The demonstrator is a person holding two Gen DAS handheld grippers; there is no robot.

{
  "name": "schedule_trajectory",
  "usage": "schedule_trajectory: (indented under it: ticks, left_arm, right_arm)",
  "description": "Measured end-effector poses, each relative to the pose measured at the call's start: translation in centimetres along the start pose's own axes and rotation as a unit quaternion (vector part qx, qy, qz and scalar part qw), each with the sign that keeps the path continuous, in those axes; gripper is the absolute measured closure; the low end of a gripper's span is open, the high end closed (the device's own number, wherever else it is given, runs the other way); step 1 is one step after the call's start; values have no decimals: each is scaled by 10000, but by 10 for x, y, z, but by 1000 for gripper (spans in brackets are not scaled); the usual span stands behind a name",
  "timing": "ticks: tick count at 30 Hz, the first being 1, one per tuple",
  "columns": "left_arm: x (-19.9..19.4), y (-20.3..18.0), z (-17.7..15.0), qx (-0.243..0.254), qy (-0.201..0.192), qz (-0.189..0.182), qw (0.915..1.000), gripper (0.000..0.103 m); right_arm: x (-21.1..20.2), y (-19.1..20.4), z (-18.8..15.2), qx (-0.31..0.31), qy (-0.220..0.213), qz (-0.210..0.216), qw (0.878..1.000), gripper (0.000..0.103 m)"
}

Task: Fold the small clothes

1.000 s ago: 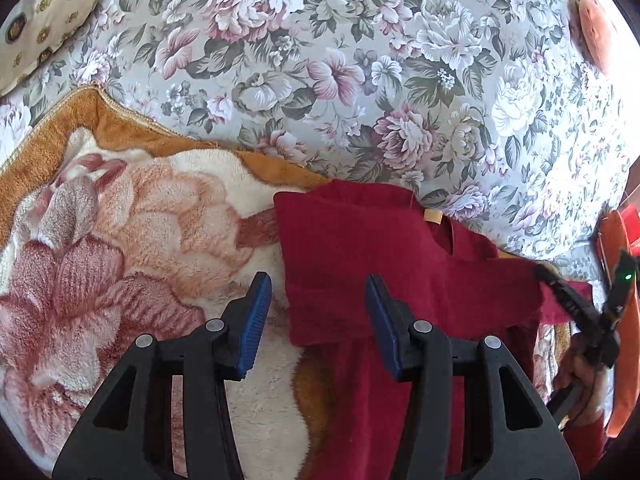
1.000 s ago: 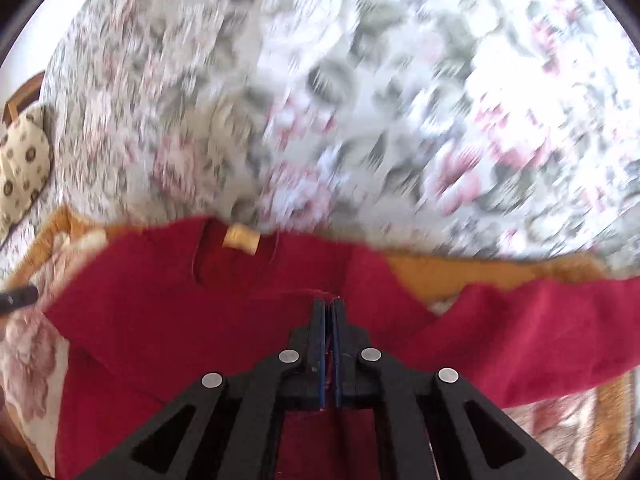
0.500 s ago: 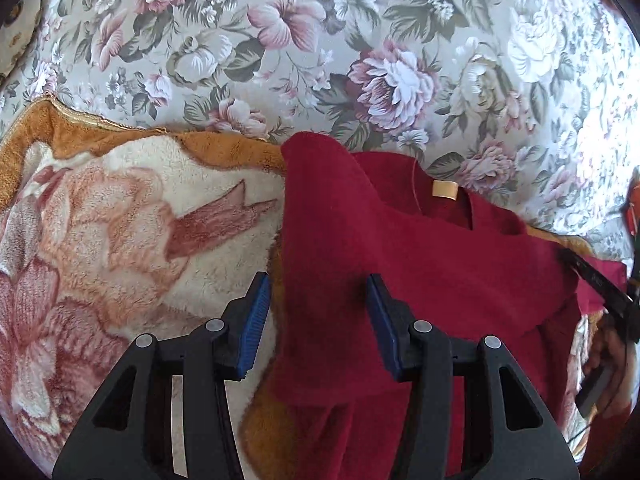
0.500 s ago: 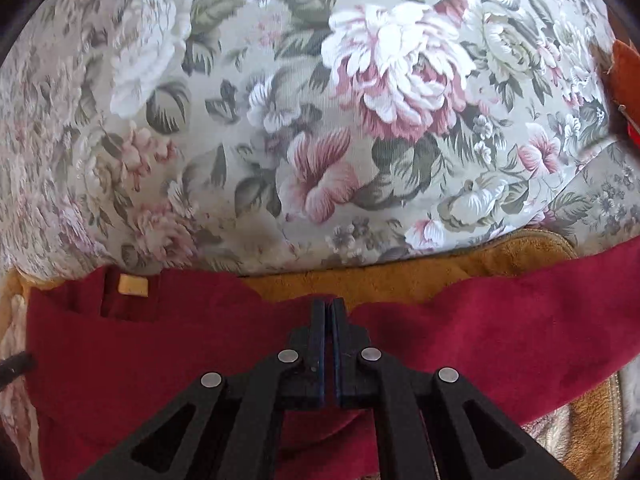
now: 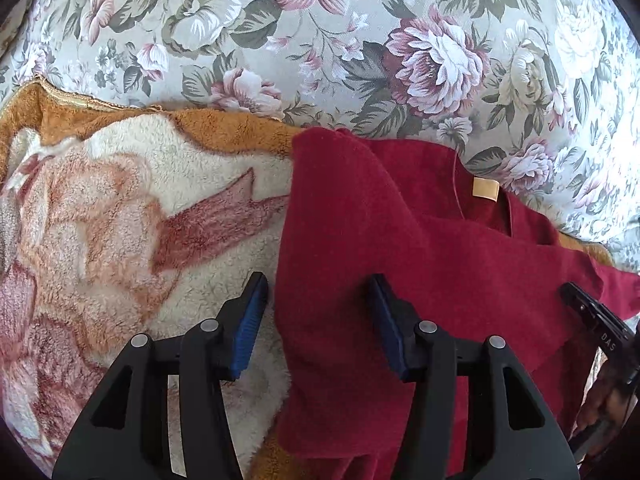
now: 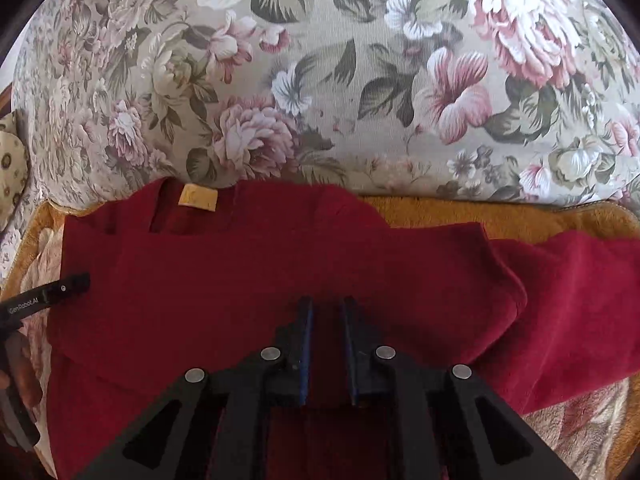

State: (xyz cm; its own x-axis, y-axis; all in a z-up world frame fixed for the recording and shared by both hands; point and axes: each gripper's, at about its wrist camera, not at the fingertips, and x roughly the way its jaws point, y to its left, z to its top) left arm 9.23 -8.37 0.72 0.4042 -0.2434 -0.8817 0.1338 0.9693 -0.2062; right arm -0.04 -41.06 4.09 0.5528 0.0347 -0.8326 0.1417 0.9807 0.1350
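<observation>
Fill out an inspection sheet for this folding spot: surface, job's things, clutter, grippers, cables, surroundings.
Surface: fleecy orange-and-cream flower-patterned blanket, lying on grey floral upholstery.
Job's things: dark red fleece top spread on the blanket, its tan neck label at the far edge; one side is folded inward, one sleeve lies out to the side.
Clutter: nothing seen.
Grippers: left gripper open, the top's folded edge between its blue pads, not pinched; right gripper slightly open above the top, jaws just opened, holding nothing.
Cables: nothing seen.
Surroundings: cream cushion with dark spots at the edge of the right wrist view.
</observation>
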Motion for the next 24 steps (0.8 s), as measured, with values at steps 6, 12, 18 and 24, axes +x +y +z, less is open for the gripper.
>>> schedule_trajectory:
  ticks: [6,12,18,24]
  left_arm:
    - [-37,3,-13,-32,-280,-195,9994,51]
    - [-27,-11,-27,65,-19,-33,10000,51]
    - [-44,15,-36,-360,-3,-289,9989,51]
    - [-76,15,-51,-148,-214,-221,9994,51]
  right_arm:
    - [-58,-30,-7,343,-400,-10,9986,88]
    - [-25,-45,-18,404,254,-165,9987,88]
    - [-69,-22,-26,364,-216,322,9986,83]
    - [-80,1,-45,208,-166,755,9968,80]
